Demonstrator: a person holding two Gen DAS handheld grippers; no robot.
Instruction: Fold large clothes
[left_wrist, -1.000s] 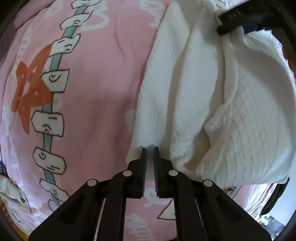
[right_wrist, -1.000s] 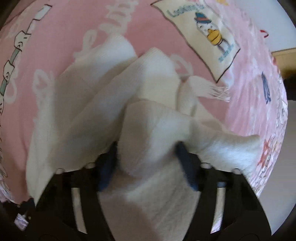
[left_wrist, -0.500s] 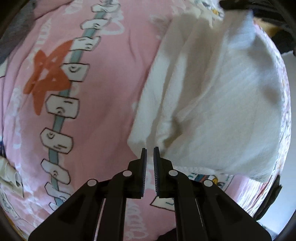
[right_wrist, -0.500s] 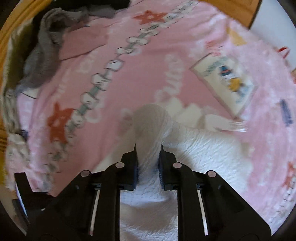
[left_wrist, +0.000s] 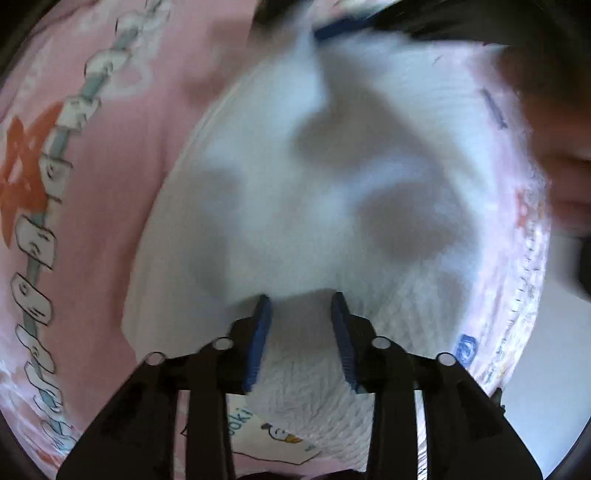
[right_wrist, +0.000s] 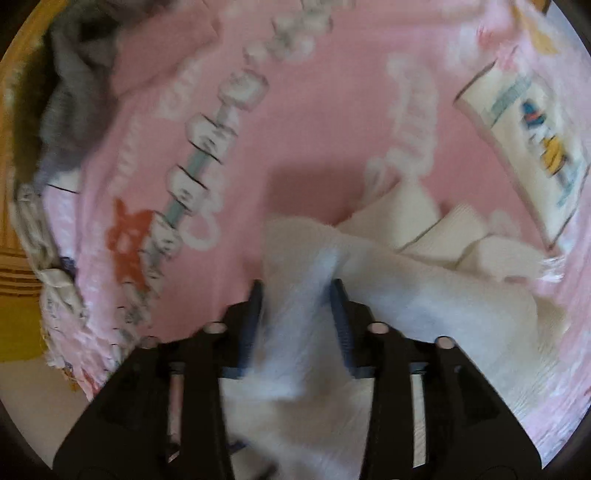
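Both grippers have just been opening. The left gripper (left_wrist: 301, 299) stands parted around the white garment (left_wrist: 332, 184). The right gripper (right_wrist: 297, 291) stands parted with a fold of it between, over the pink blanket (right_wrist: 325, 122).

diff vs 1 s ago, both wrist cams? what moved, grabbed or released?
Left tool: jaws were nearly shut at the edge of the white garment; they have just been opening, with cloth now between the pads. Right tool: closed on a fold half a second ago, now opening again, a blurred strip between its jaws, apparently slipping free. Unchanged: garment on the pink blanket, grey clothes at its far corner.
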